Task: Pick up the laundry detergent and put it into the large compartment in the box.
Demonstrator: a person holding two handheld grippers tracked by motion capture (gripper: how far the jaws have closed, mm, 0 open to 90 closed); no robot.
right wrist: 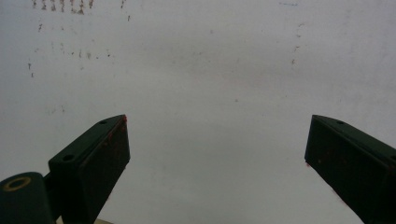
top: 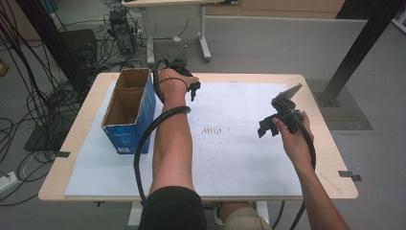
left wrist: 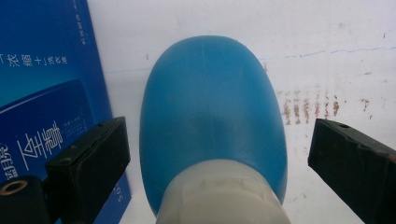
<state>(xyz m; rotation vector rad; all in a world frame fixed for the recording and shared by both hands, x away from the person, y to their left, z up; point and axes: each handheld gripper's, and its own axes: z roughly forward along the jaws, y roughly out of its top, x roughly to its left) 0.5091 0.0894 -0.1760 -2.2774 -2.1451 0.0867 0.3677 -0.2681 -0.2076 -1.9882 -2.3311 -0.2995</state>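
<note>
The blue bottle (left wrist: 212, 121) lies on the white sheet (top: 239, 158) that covers the tabletop (top: 330, 158), seen end-on in the left gripper view: a smooth, rounded, oval body of matte mid-blue plastic with a faint mould seam running up its middle, and a pale whitish cap or collar (left wrist: 222, 196) at the near end, its top cut off by the frame's lower edge. It sits just beside the blue cardboard box (top: 129, 108), whose printed side with white lettering stands close to the bottle's flank; whether the two touch is hard to say from this angle. The left hand-held gripper (left wrist: 212, 154) has its jaws spread wide to either side of the bottle, a gap showing on both sides, so nothing is clamped. In the high view this gripper (top: 191, 88) is held at the far side of the tabletop next to the open-topped box. The right hand-held gripper (top: 280, 115) hangs over the bare sheet well apart from the bottle, its jaws likewise wide apart and holding nothing.
</note>
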